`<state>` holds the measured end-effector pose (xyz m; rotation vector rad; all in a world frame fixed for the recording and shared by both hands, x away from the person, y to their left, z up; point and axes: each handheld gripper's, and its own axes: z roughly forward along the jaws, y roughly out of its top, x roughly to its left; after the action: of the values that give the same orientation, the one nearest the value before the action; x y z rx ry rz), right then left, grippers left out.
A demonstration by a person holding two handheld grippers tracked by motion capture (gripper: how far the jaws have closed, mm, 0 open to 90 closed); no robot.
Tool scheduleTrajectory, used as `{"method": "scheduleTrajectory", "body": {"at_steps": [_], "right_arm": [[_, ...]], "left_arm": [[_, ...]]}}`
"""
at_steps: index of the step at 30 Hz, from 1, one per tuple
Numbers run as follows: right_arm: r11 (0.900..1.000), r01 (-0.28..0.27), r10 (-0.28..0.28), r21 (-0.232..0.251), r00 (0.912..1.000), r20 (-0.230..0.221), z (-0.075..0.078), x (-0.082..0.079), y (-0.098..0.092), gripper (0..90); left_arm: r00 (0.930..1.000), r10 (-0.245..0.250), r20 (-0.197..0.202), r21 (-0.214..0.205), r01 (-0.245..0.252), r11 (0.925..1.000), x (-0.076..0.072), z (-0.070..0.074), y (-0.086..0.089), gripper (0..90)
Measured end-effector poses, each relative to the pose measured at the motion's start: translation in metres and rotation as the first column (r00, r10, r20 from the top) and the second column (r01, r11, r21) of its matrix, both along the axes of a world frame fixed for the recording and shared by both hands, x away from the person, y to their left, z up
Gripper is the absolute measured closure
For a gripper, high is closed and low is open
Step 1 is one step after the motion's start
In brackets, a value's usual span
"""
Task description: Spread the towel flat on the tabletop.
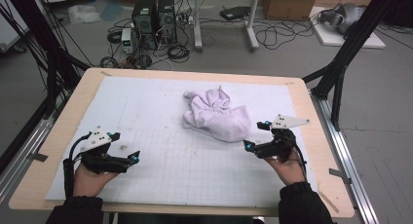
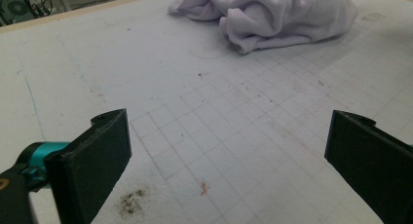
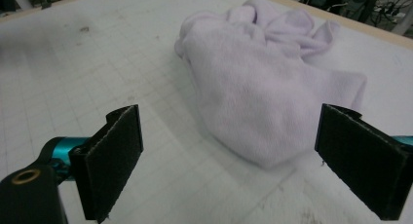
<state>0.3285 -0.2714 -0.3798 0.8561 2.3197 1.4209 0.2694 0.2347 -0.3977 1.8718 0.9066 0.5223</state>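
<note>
The left gripper [image 1: 125, 147] hovers over the gridded mat [image 1: 146, 107] with its jaws spread wide and nothing between them; a dark smudge [image 2: 130, 202] on the mat lies just below its near finger. From these fingers the crumpled pale-lilac towel [image 1: 216, 114] sits well ahead and off to the far side, clear of any contact.

The towel lies in a loose heap near the middle of the mat, with a bunched, knotted-looking end [image 1: 207, 96] pointing away from the person and a smoother, rounded bulge [image 3: 253, 112] toward the right gripper [image 1: 256, 135]. That gripper is also spread open and empty; in the right gripper view the bulge lies just ahead of the gap between the fingers, nearer the far finger [image 3: 358, 160] than the near one [image 3: 114, 160].

The cloth looks soft, light and limp (terry or fleece, by its nap), so it should sag and drape when lifted and will not slip much against the padded fingers. A pinch on the bulge would probably gather several layers at once. A free hem or corner would be the better hold for spreading it, though no corner can be picked out clearly in the heap.
</note>
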Motion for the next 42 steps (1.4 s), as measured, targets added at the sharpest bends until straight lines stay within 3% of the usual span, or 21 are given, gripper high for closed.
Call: {"method": "scheduleTrajectory", "body": {"at_steps": [3, 7, 10, 14, 18, 20, 22, 25, 27, 31, 33, 36, 38, 39, 40, 42], "right_arm": [[0.9995, -0.012, 0.013, -0.03, 0.9998, 0.014, 0.01, 0.015, 0.013, 9.4], [0.9987, -0.032, 0.032, -0.039, 0.9995, -0.003, 0.021, 0.035, 0.029, 9.5], [0.9978, -0.044, 0.044, -0.049, 0.999, -0.002, 0.022, 0.048, 0.04, 9.8], [0.996, -0.058, 0.056, -0.068, 0.9979, -0.031, 0.011, 0.061, 0.053, 15.2], [0.9908, -0.067, 0.061, -0.118, 0.9967, -0.054, -0.003, 0.069, 0.064, 15.2], [0.9902, -0.072, 0.06, -0.12, 0.9931, -0.1, -0.016, 0.076, 0.071, 16.4], [0.9866, -0.08, 0.063, -0.142, 0.9906, -0.121, -0.024, 0.08, 0.077, 19.5], [0.9757, -0.062, 0.038, -0.21, 0.9926, -0.115, -0.033, 0.084, 0.085, 24.5], [0.9736, -0.068, 0.04, -0.218, 0.9908, -0.129, -0.039, 0.087, 0.088, 28.7], [0.9495, -0.043, 0.018, -0.311, 0.9964, -0.083, -0.043, 0.087, 0.094, 40.3], [0.9451, -0.035, 0.006, -0.325, 0.996, -0.089, -0.043, 0.087, 0.097, 48.5], [0.9516, -0.027, -0.009, -0.306, 0.993, -0.117, -0.038, 0.086, 0.096, 61.9], [0.9643, -0.032, -0.004, -0.263, 0.9908, -0.136, -0.031, 0.086, 0.092, 64.3], [0.9643, -0.032, -0.004, -0.263, 0.9908, -0.136, -0.031, 0.086, 0.092, 64.3], [0.9737, -0.041, 0.005, -0.224, 0.9874, -0.158, -0.025, 0.084, 0.089, 65.6], [0.9785, -0.059, 0.026, -0.198, 0.9862, -0.163, -0.017, 0.082, 0.088, 65.8]], "left_arm": [[1.0, -0.004, -0.003, -0.001, 0.004, 1.0, 0.005, -0.001, -0.004, 3.5], [0.9999, -0.011, -0.009, 0.012, 0.011, 0.9999, 0.007, -0.003, -0.007, 3.5], [0.9998, -0.014, -0.012, 0.013, 0.014, 0.9998, 0.007, -0.003, -0.007, 3.5], [0.9998, -0.013, -0.016, 0.016, 0.013, 0.9998, 0.007, -0.005, -0.007, 3.5], [0.9998, -0.012, -0.018, 0.03, 0.013, 0.9995, 0.007, -0.006, -0.008, 3.5], [0.9998, -0.01, -0.02, 0.031, 0.011, 0.9995, 0.007, -0.007, -0.008, 3.5], [0.9998, -0.006, -0.021, 0.034, 0.007, 0.9994, 0.007, -0.007, -0.008, 3.5], [0.9997, 0.004, -0.025, 0.034, -0.003, 0.9994, 0.008, -0.009, -0.007, 3.5], [0.9997, 0.003, -0.026, 0.039, -0.002, 0.9992, 0.008, -0.009, -0.007, 3.5], [0.9997, 0.0, -0.024, 0.046, 0.001, 0.9989, 0.009, -0.01, -0.009, 3.5], [0.9998, 0.007, -0.018, 0.052, -0.006, 0.9986, 0.009, -0.01, -0.008, 3.5], [0.9997, 0.014, -0.02, 0.048, -0.013, 0.9987, 0.009, -0.01, -0.007, 3.5], [0.9997, 0.017, -0.019, 0.045, -0.016, 0.9988, 0.008, -0.01, -0.007, 3.5], [0.9997, 0.018, -0.016, 0.045, -0.017, 0.9989, 0.008, -0.01, -0.006, 3.5], [0.9997, 0.016, -0.017, 0.045, -0.016, 0.9989, 0.008, -0.01, -0.006, 3.5], [0.9998, 0.013, -0.015, 0.046, -0.012, 0.9989, 0.008, -0.009, -0.007, 3.5]]}}
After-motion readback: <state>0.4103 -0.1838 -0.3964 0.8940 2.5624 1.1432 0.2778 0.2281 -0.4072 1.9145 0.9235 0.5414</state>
